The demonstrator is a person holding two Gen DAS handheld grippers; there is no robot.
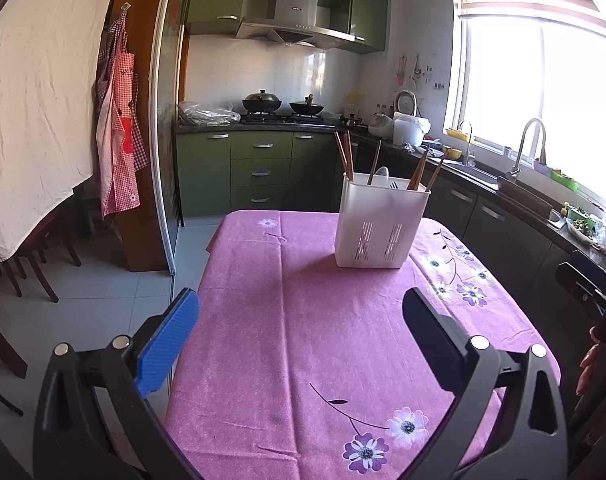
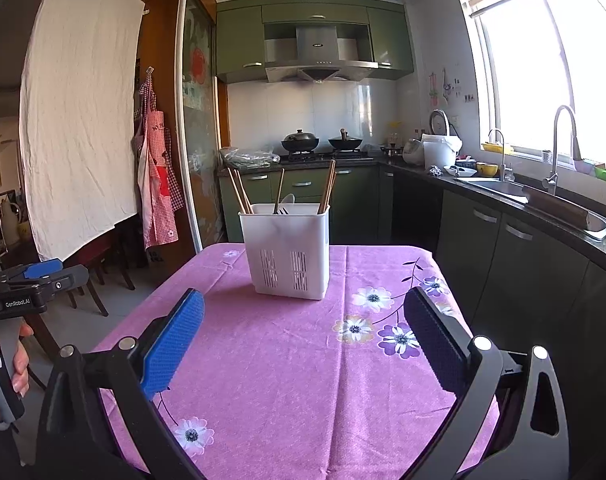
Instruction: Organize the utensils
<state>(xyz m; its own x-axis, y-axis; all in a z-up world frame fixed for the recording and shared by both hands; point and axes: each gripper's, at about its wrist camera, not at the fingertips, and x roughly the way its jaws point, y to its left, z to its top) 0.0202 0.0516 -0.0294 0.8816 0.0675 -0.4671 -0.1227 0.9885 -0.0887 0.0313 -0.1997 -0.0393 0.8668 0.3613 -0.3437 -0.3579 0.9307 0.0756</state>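
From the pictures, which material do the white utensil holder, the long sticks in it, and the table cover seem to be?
The utensil holder looks like matte white moulded plastic: smooth walls with neat drainage slots. The chopsticks look like wood or bamboo, brown and unpolished; which one I cannot tell. The tablecloth looks like woven fabric, pink with printed flowers; it shows creases and hangs over the edge.

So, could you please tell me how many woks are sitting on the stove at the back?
2, side by side on the stove: the lidded wok on the left burner and the second wok on the right burner. Nothing seems hidden behind them.
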